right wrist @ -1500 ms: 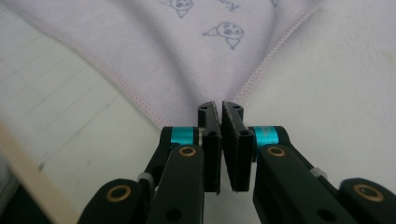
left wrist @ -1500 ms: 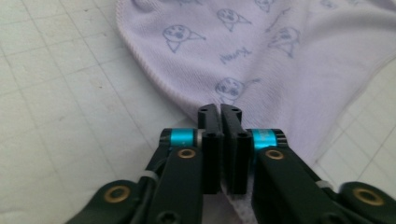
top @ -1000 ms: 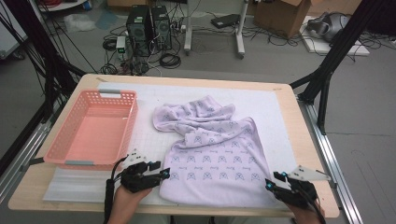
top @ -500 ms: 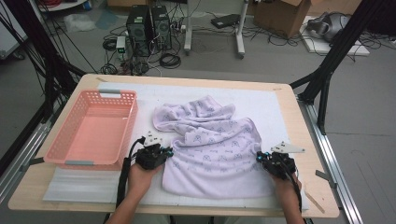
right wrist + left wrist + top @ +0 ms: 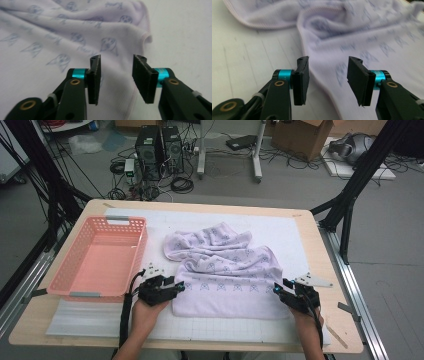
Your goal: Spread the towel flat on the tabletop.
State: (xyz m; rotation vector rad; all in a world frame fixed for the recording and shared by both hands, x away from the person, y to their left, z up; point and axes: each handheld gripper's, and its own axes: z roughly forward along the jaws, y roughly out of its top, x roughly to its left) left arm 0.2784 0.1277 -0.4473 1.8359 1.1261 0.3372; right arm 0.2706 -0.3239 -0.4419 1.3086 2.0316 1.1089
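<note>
With the lavender towel lying rumpled at the centre of the frame on the counter, both the left gripper and right gripper, jaws released, should straddle its side hems squarely before clenching, level with each other.

Cloth: crumpled lilac patterned towel, table centre.
Basket: pink slotted plastic basket, left edge.
Grippers: left gripper, right gripper, at towel's sides.
</note>
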